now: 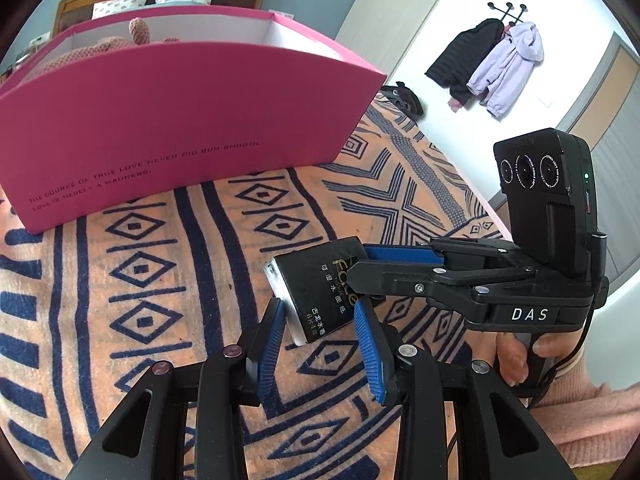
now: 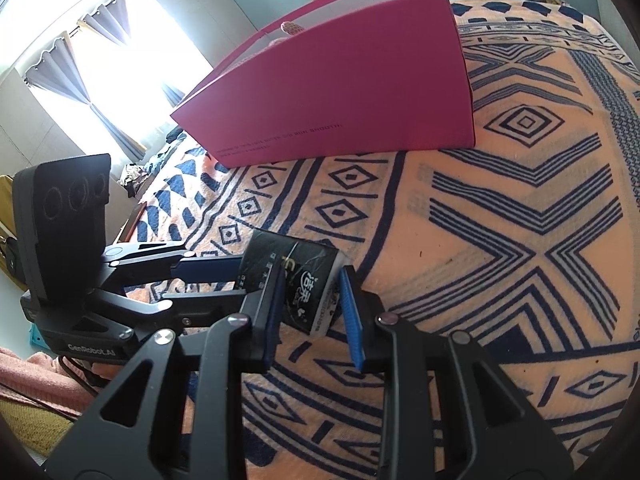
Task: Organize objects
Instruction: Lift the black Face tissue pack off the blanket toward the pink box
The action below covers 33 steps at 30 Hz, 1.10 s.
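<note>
Both claws were brought to one small black rectangular tissue packet [image 1: 320,288] that lay flat on the bed's orange blanket patterned with dark blue diamonds and stripes [image 1: 160,280]. In the left wrist view, the left claw [image 1: 320,340] was seen with its blue ribbed pads [image 1: 272,344] spread apart, the packet's near end lying between their tips; whether either pad touched the packet could not be told. From the right side of that view, the right claw [image 1: 362,280] was reached across the packet's far half, one blue pad above the packet and one below it, and a hand in a pink sleeve [image 1: 520,356] was seen on its handle.

In the right wrist view, the right claw [image 2: 312,304] was likewise parted, with the packet [image 2: 296,276] set between its blue pads [image 2: 352,312]; the left pad was seen against the packet's side, while a narrow gap seemed to be left at the right pad. No firm grip could be confirmed for either claw. The left claw [image 2: 224,280] was seen entering from the left, level with the packet.

Well behind the packet, a large open magenta cardboard box with small printed lettering along its side [image 1: 168,120] was stood on the blanket, and a pink knitted item [image 1: 138,30] was seen poking above its rim. Two jackets, one black and one lilac [image 1: 492,64], were hung on the white wall.
</note>
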{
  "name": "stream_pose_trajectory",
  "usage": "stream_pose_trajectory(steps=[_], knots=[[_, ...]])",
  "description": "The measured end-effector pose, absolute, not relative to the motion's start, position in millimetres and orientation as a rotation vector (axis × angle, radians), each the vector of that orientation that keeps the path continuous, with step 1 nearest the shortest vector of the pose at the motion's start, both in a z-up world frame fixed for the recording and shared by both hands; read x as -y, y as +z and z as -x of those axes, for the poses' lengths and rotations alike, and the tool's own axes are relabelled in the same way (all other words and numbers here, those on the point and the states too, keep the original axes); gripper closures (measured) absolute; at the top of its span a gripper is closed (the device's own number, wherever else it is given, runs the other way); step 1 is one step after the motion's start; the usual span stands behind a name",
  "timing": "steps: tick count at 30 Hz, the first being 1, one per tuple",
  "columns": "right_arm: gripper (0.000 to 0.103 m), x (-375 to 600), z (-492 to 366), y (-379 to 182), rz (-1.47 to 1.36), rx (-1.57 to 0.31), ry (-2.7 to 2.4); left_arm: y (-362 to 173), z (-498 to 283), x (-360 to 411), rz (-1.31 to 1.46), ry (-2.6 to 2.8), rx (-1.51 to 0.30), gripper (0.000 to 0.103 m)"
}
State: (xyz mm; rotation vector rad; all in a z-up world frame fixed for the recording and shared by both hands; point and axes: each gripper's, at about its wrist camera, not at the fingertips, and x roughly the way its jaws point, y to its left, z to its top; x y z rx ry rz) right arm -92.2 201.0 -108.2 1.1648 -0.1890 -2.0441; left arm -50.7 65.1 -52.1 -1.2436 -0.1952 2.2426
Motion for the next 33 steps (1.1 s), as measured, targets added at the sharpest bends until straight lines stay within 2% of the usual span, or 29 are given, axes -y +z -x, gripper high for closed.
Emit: stream_pose_trajectory(steps=[33], knots=[[0.072, -195.4, 87.0, -87.3, -1.086, 0.177, -2.057, -28.3, 43.0, -62.9, 1.163, 2.326, 0.163, 0.067]])
